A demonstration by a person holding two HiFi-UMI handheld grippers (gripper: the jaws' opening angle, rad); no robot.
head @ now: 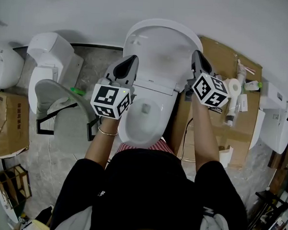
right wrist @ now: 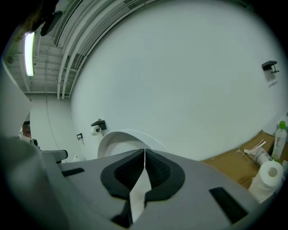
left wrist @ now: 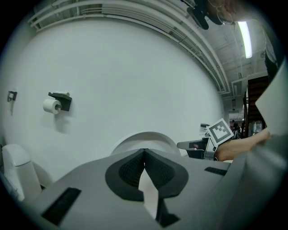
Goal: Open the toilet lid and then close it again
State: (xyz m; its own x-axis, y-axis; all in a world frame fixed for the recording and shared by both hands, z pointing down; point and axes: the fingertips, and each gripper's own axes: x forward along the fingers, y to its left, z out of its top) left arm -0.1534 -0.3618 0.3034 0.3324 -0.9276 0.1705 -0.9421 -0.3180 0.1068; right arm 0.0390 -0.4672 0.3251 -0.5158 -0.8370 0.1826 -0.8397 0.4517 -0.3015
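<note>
Toilet lid (head: 161, 38) stands raised against the wall, just ahead of and between left gripper (head: 129, 61) and right gripper (head: 197, 56), both pinched closed and empty, about equally near its rim.

A plain white wall (head: 92, 11) fills twelve o'clock above a grey marbled floor (head: 94, 60). Flattened cardboard (head: 240, 127) lies at three o'clock, a cardboard box (head: 7, 128) at nine. A fluorescent tube (left wrist: 245, 38) glows overhead.

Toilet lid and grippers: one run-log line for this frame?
toilet lid: raised | left gripper: shut, empty | right gripper: shut, empty
</note>
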